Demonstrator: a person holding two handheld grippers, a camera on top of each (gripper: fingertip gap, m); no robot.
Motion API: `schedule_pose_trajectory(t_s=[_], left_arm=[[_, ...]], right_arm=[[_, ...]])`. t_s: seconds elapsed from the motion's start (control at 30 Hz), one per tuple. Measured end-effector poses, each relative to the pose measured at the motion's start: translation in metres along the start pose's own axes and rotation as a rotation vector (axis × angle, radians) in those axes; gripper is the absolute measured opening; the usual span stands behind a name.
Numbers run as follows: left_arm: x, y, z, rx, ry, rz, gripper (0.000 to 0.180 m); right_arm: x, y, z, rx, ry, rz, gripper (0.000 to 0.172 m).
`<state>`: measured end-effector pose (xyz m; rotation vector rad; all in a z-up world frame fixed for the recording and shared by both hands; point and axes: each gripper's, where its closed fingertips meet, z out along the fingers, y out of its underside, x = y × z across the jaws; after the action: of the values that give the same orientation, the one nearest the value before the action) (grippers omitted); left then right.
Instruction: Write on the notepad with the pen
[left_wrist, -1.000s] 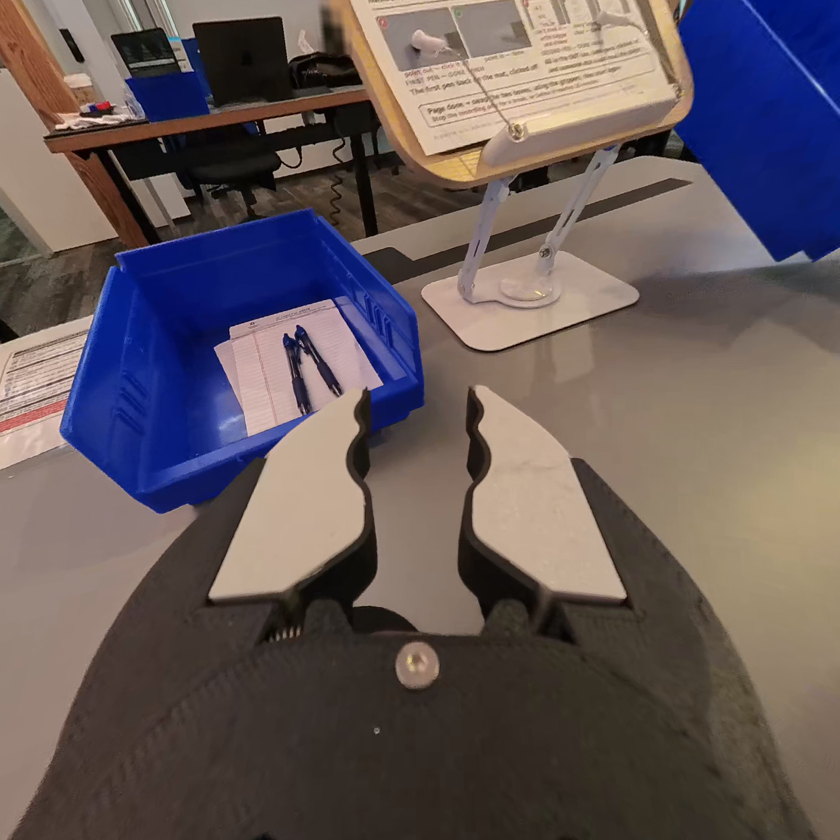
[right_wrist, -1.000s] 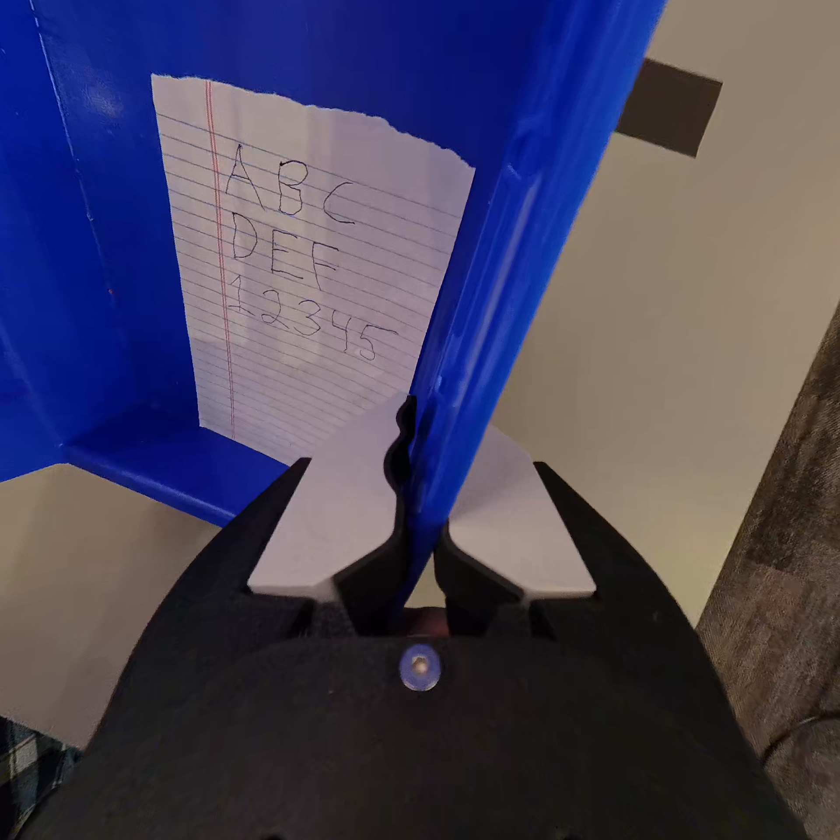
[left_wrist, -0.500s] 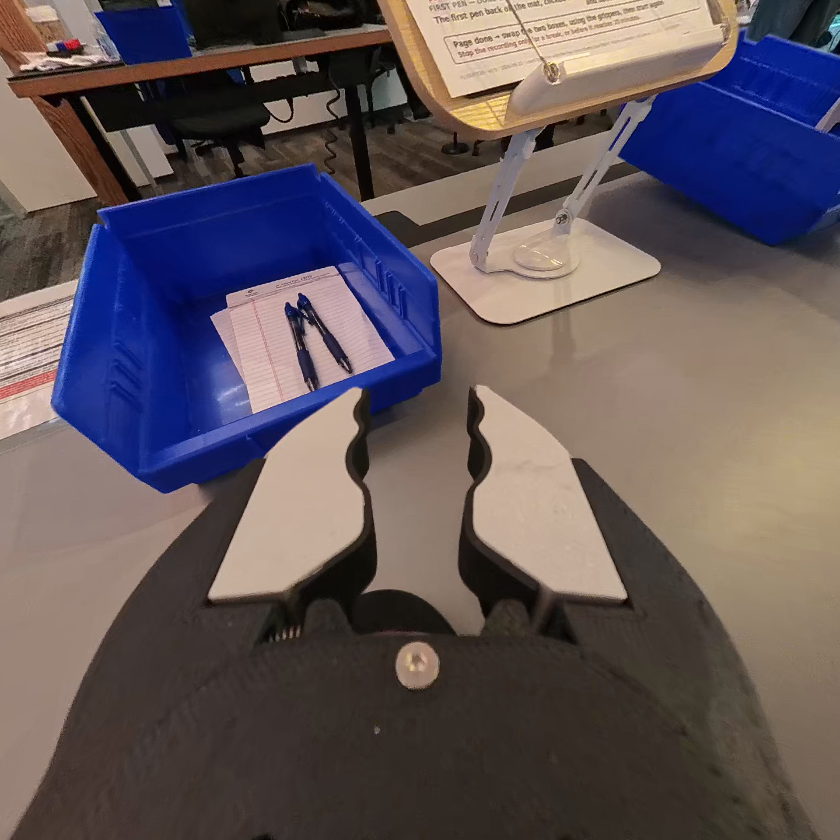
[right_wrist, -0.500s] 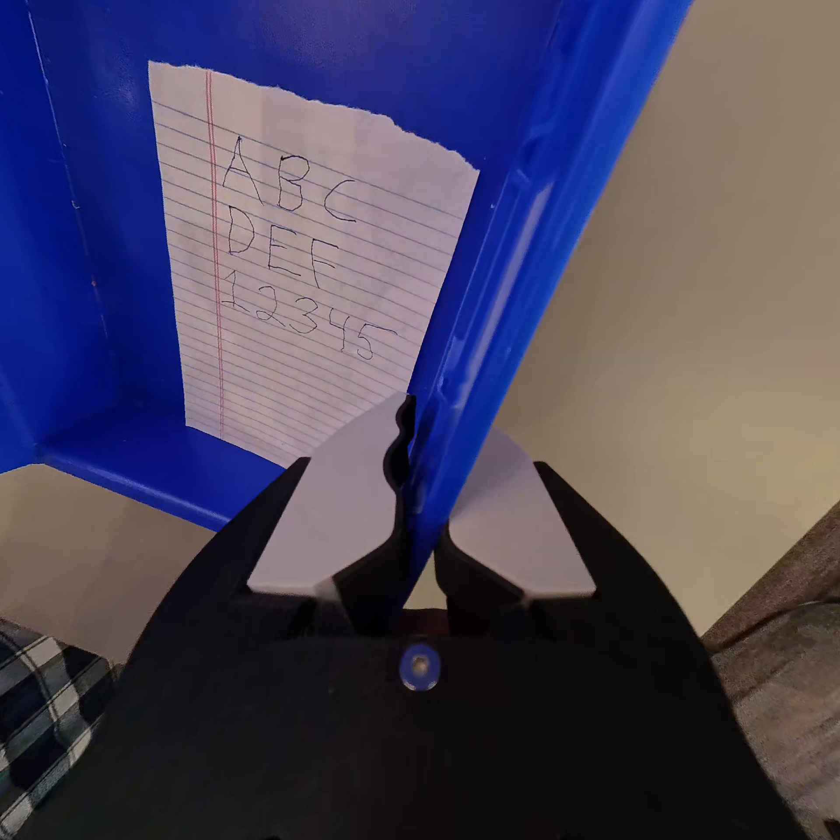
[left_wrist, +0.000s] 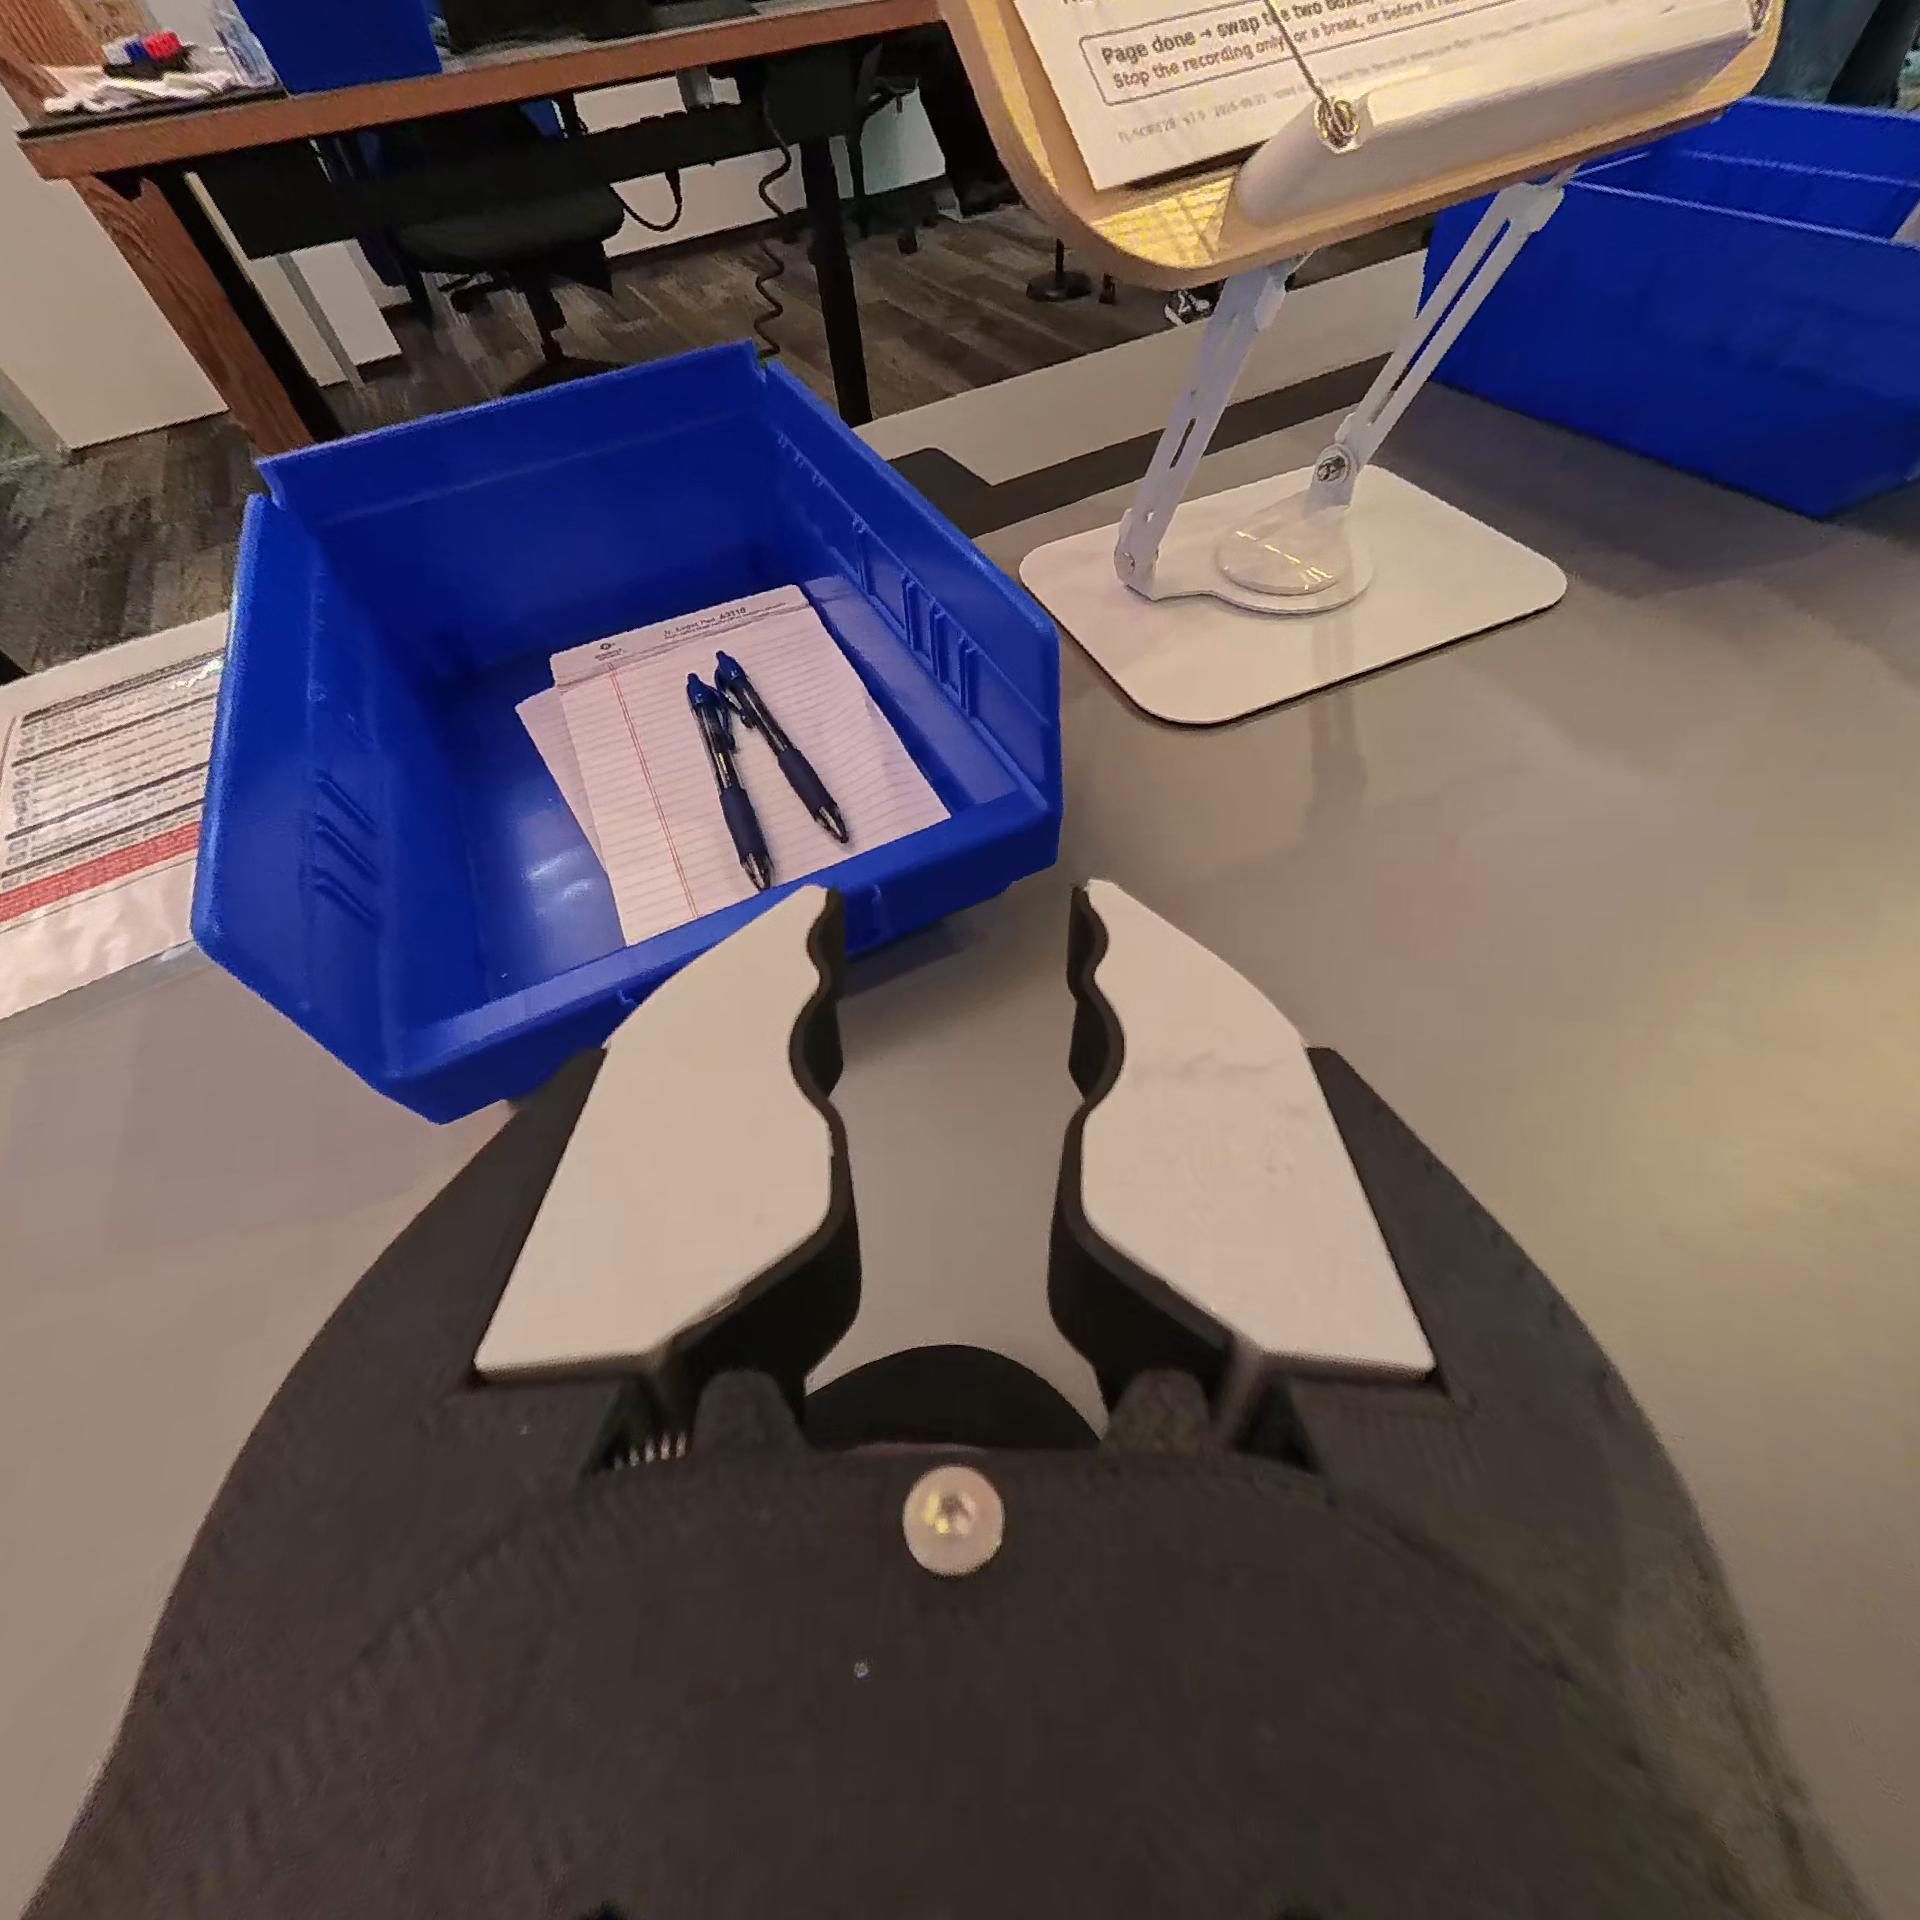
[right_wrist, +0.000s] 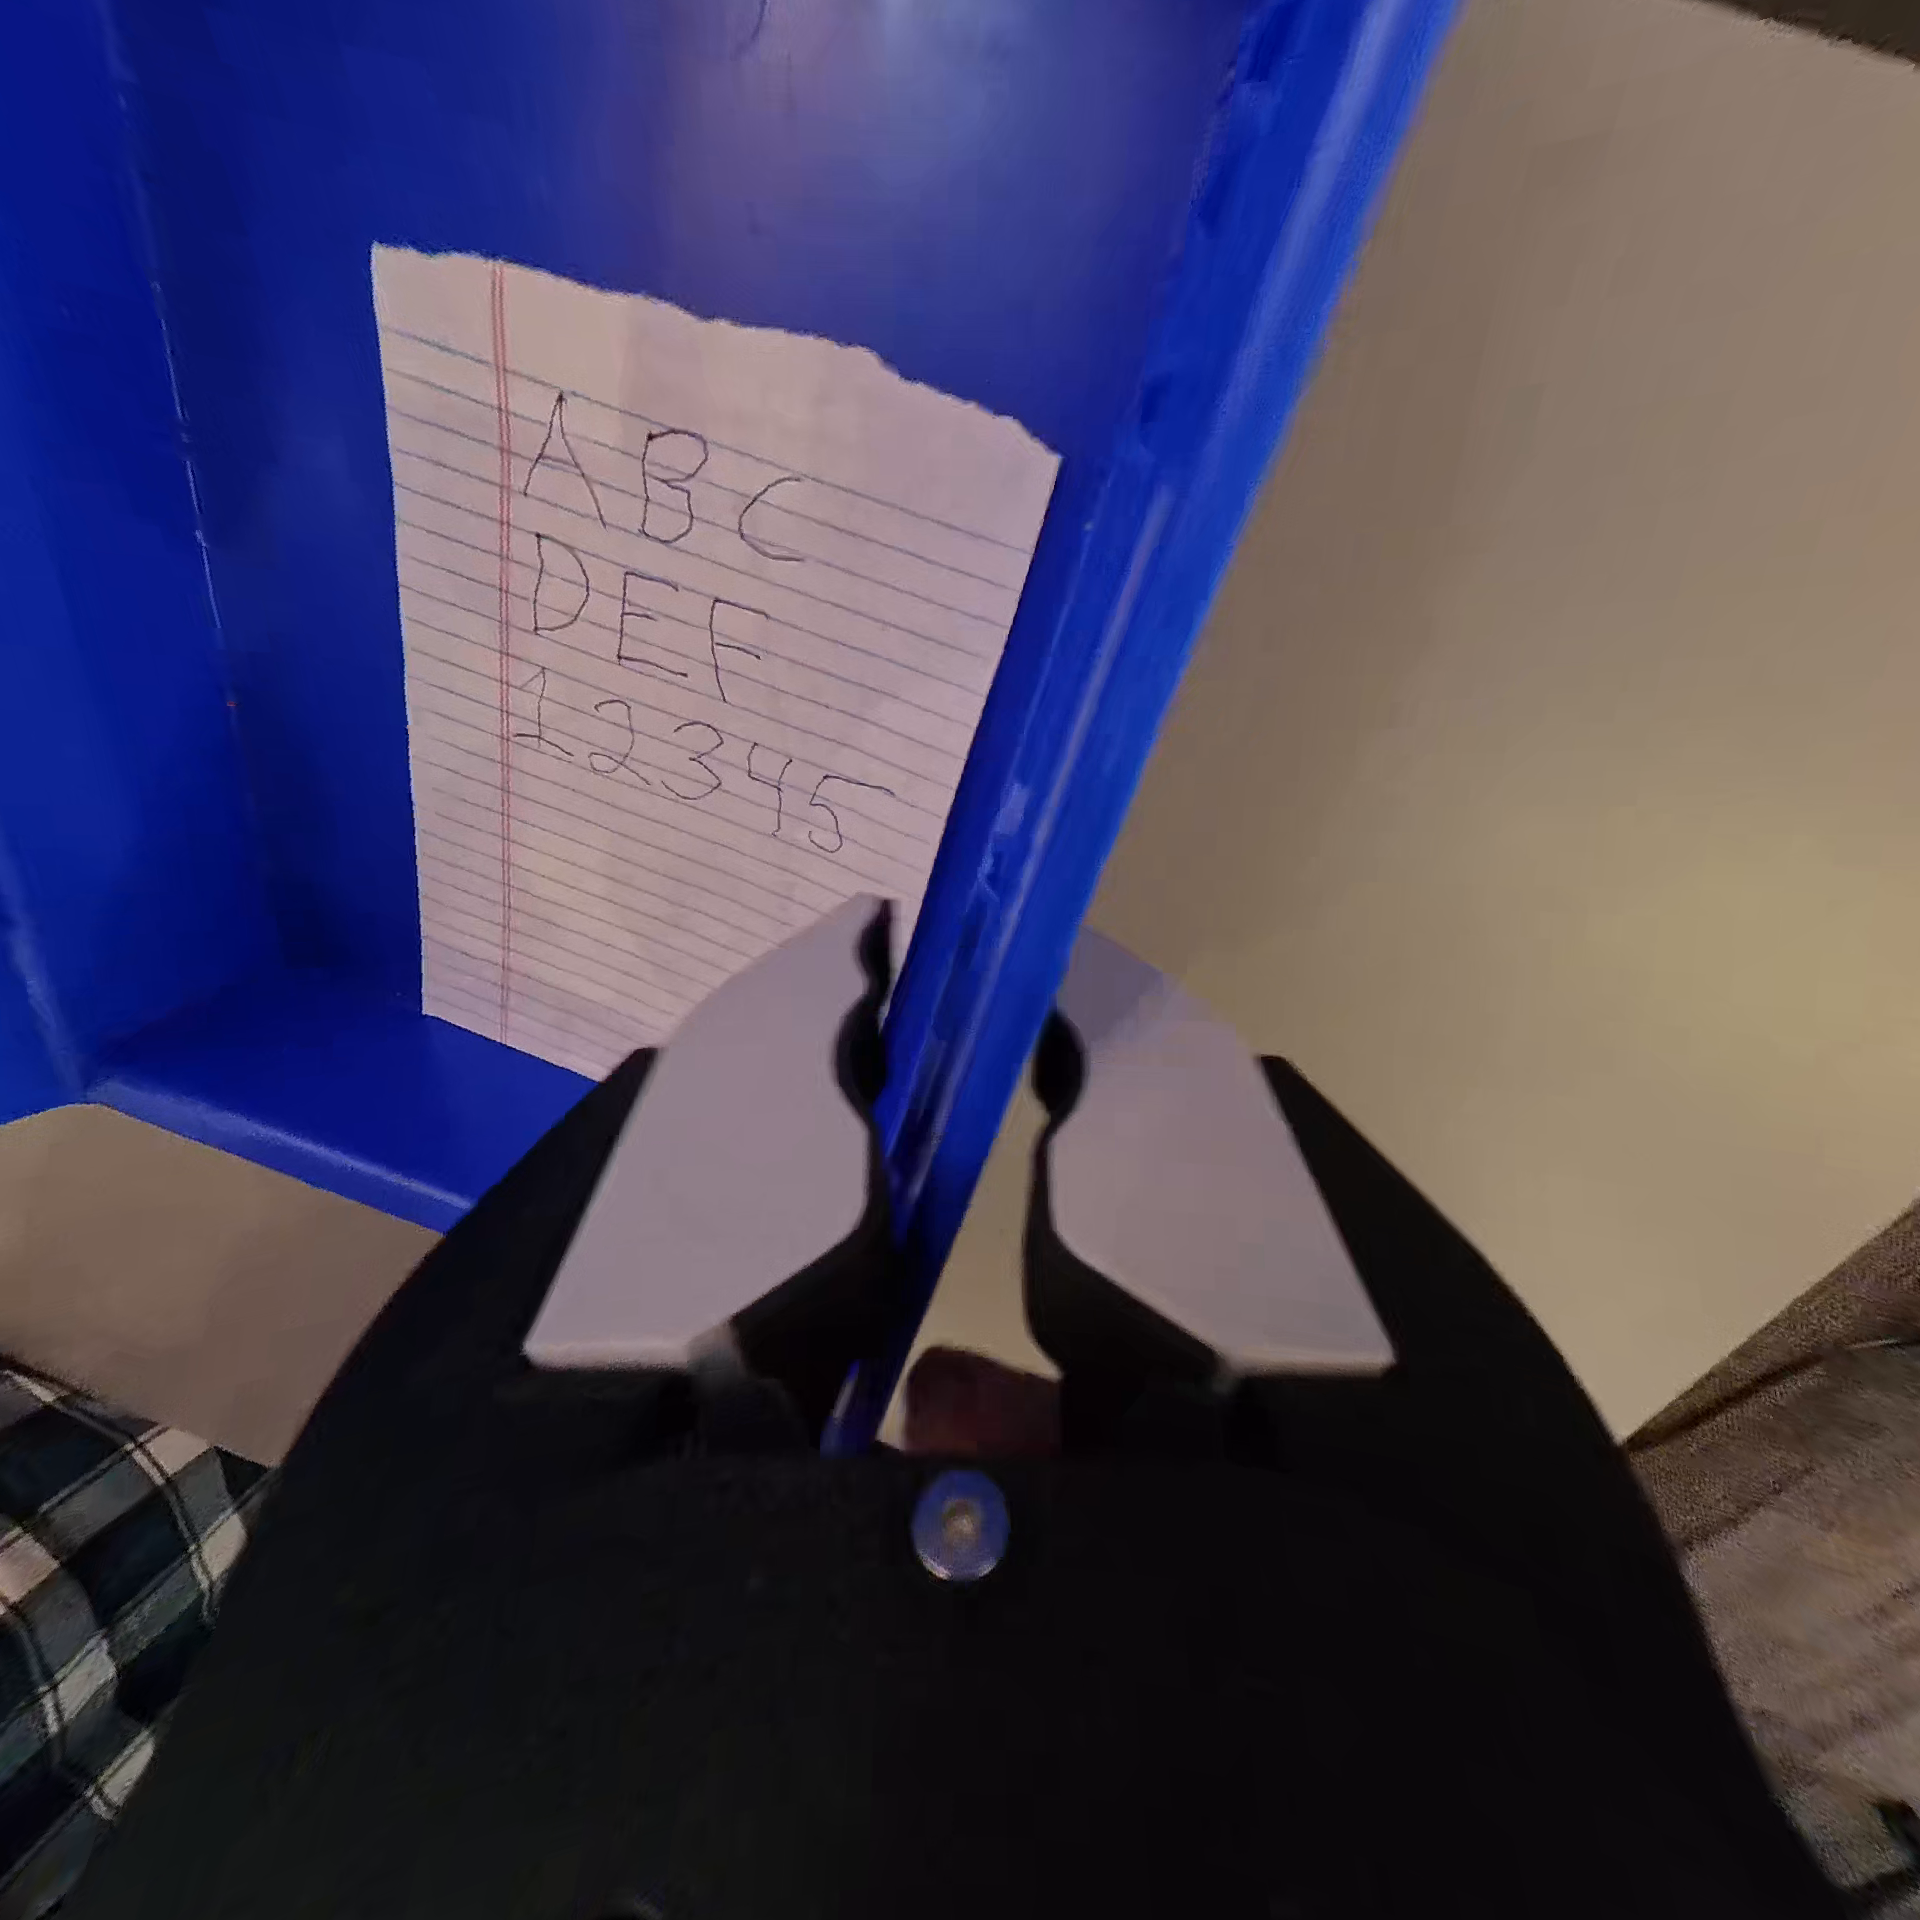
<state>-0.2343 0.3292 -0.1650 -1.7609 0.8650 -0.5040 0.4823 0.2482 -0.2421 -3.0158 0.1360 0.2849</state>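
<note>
A ruled white notepad (left_wrist: 717, 769) with a red margin line and printed header lies in the glossy blue plastic bin (left_wrist: 343, 790); two blue pens (left_wrist: 764, 764) rest on it. Left gripper (left_wrist: 951, 925) jaws wide, bare, over the smooth grey desk (left_wrist: 1507, 935). Right gripper (right_wrist: 961, 987) jaws straddle a second bin's wall (right_wrist: 1049, 831), right pad apart; beside that wall a torn, handwritten sheet (right_wrist: 675, 665).

Not spelling any of it out, but here's where you've got writing. The torn lined sheet (right_wrist: 707, 665) lying in the blue bin (right_wrist: 1195, 520) carries 3 rows of handwritten pen marks, big and easy to read. The printed page (left_wrist: 1299, 62) on the wooden stand (left_wrist: 1143, 229) has bold lines of type. The notepad (left_wrist: 727, 769) has small print along its top strip. The laminated sheet (left_wrist: 94, 790) on the table (left_wrist: 1455, 935) has tiny, blurry type.
</note>
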Motion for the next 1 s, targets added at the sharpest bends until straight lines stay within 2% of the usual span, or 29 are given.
schedule_pose_trajectory(t_s=[0.03,0.07,0.27,0.33,0.43,0.57,0.7,0.8,0.87,0.93,1.0], left_arm=[[-0.001,0.000,0.000,-0.005,-0.006,0.007,0.041],[-0.003,-0.001,-0.001,-0.007,-0.010,0.012,0.041],[-0.019,-0.016,-0.003,-0.009,-0.017,0.021,0.044],[-0.028,-0.022,0.001,-0.036,-0.010,0.044,0.049],[-0.042,-0.033,0.014,-0.083,0.017,0.129,0.051],[-0.057,-0.052,0.045,-0.153,0.091,0.271,0.055],[-0.061,-0.062,0.091,-0.238,0.205,0.410,0.058],[-0.063,-0.050,0.129,-0.370,0.285,0.517,0.064],[-0.066,-0.043,0.155,-0.437,0.346,0.510,0.064],[-0.073,-0.035,0.180,-0.499,0.379,0.493,0.070],[-0.087,-0.027,0.202,-0.550,0.385,0.516,0.068]], right_arm=[[0.004,-0.001,-0.005,0.018,0.022,0.001,0.037],[0.006,-0.003,-0.012,0.043,0.041,-0.005,0.040],[0.001,-0.007,-0.080,0.298,0.198,-0.052,0.045],[-0.029,-0.003,-0.100,0.386,0.178,-0.120,0.040],[-0.092,0.011,-0.110,0.467,0.120,-0.246,0.033],[-0.190,0.034,-0.100,0.528,0.040,-0.438,0.028],[-0.286,0.055,-0.063,0.538,-0.126,-0.594,0.024],[-0.348,0.070,-0.026,0.520,-0.243,-0.698,0.020],[-0.381,0.075,-0.004,0.523,-0.315,-0.752,0.016],[-0.404,0.079,0.013,0.515,-0.371,-0.800,0.016],[-0.419,0.078,0.025,0.524,-0.404,-0.820,0.015]])
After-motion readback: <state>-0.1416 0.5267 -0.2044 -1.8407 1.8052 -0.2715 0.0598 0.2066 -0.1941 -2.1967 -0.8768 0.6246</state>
